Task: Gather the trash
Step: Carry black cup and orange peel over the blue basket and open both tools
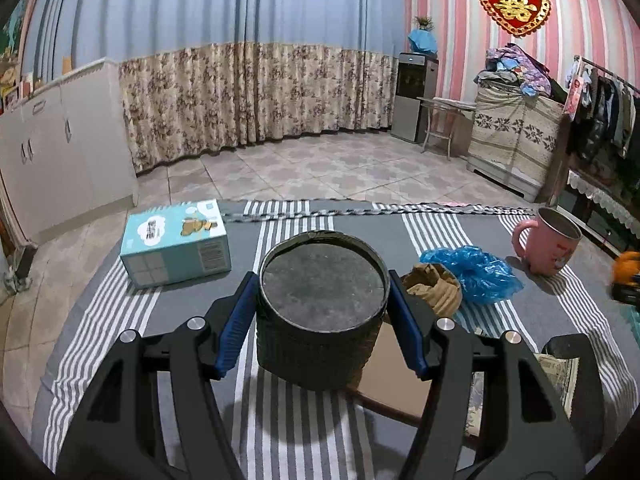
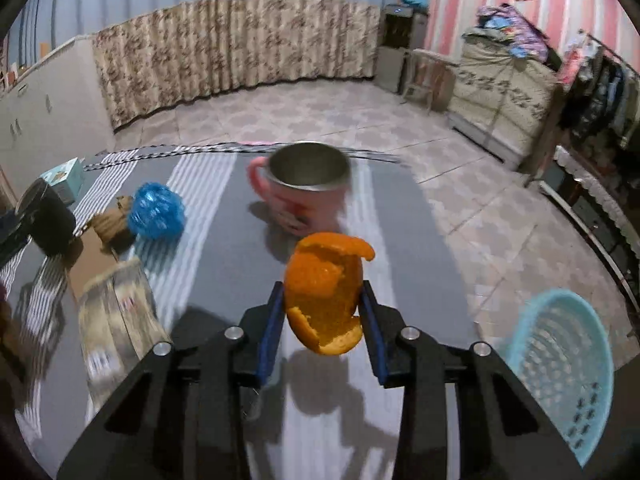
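My left gripper [image 1: 322, 292] is shut on a dark round tin [image 1: 322, 312] and holds it just above the striped tablecloth [image 1: 132, 328]. The tin also shows in the right wrist view [image 2: 48, 216]. My right gripper [image 2: 322, 300] is shut on an orange peel [image 2: 324, 292] and holds it above the table. A crumpled blue plastic bag [image 1: 472, 274] and a brown paper wad [image 1: 434, 290] lie right of the tin. They also show in the right wrist view, the bag [image 2: 156, 210] beside the wad [image 2: 112, 226]. A light blue basket [image 2: 560, 376] stands on the floor at the lower right.
A pink mug [image 1: 548, 240] stands at the table's right, ahead of the peel in the right wrist view [image 2: 304, 196]. A light blue box [image 1: 176, 242] sits at the far left. Flat cardboard [image 1: 400, 376] and printed paper [image 2: 116, 316] lie near the front edge. Tiled floor lies beyond.
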